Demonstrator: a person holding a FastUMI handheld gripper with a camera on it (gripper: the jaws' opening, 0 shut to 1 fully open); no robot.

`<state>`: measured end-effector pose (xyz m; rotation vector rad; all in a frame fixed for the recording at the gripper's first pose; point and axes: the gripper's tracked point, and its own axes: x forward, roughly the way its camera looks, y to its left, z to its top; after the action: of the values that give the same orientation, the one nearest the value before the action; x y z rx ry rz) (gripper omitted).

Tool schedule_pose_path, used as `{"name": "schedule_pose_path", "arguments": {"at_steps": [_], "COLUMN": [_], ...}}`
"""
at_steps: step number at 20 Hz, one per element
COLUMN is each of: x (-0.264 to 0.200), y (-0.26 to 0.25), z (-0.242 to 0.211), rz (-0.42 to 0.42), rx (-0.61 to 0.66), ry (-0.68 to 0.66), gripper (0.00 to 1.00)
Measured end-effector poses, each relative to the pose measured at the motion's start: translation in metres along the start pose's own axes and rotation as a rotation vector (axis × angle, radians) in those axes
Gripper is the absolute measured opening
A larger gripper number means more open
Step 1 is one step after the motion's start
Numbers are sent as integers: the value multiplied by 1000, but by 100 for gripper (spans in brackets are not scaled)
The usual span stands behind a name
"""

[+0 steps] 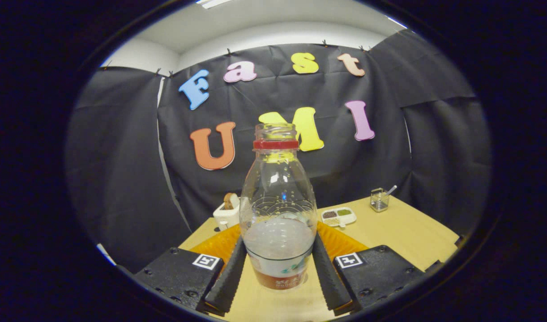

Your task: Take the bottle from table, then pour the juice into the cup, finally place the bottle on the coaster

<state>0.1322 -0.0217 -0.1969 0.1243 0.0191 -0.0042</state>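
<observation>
Tongs point(279, 268) clamped on bottle point(278, 210), both fingers pressed to its lower sides; bottle upright, cap off.

Bottle is held betw. the fingers, base just over the tabletop point(403, 232), w/ orange coaster point(340, 241) right behind it; some pale juice is left in the lower part. Cup can't be made out. Step judged: either just gripped or abt to be set on coaster. Next move calls for a level carry, no tilt. Tongs are aimed forward, roughly horizontal.
</observation>
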Motion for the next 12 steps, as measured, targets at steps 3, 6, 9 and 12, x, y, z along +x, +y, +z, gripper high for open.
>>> {"name": "schedule_pose_path", "arguments": {"at_steps": [3,6,9,12], "x": [27,48,71,91], "y": [-3,-9,-12,-19], "z": [-26,-49,-73,-99], "rz": [-22,-40,-49,-65], "rx": [-86,-116,-110,-128], "ry": [6,3,11,26], "gripper": [80,80,80,80]}}
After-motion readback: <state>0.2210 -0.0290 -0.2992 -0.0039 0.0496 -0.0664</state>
